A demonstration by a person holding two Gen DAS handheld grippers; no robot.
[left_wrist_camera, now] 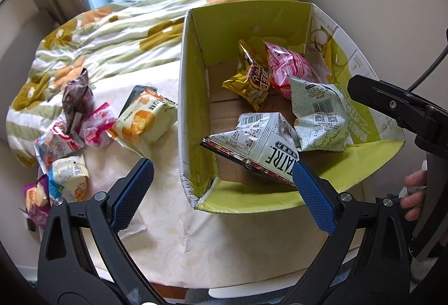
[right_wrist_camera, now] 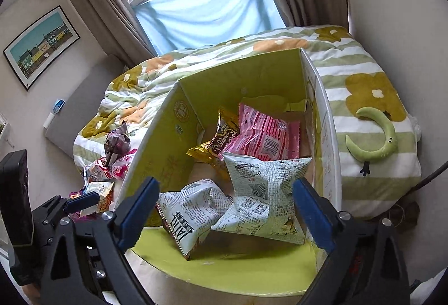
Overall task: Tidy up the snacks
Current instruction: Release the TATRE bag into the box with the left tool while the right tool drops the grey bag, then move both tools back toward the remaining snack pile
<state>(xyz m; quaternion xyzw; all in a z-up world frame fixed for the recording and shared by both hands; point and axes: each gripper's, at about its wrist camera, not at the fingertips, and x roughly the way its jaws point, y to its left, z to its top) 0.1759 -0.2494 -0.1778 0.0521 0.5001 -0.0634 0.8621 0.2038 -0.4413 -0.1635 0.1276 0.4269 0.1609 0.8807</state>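
Observation:
An open cardboard box [left_wrist_camera: 193,86] with a yellow-green lining stands on the table. Inside lie a gold bag [left_wrist_camera: 252,84], a pink bag [left_wrist_camera: 288,67], a pale green bag [left_wrist_camera: 322,120] and a white bag with black lettering [left_wrist_camera: 260,140]. My left gripper [left_wrist_camera: 222,166] is open over the box's near left corner, holding nothing. My right gripper [right_wrist_camera: 226,184] is open above the box [right_wrist_camera: 168,137]. The pale green bag [right_wrist_camera: 266,193] rests on the box floor beyond its pads, apart from them, beside the white bag [right_wrist_camera: 190,210].
Several loose snack packs lie on the cream tablecloth left of the box, among them a yellow-orange pack [left_wrist_camera: 142,120] and a dark brown bag [left_wrist_camera: 78,98]. A bed with a flowered quilt [left_wrist_camera: 112,33] lies behind, with a green moon plush [right_wrist_camera: 378,137] on it. A person's hand [left_wrist_camera: 414,193] shows at the right edge.

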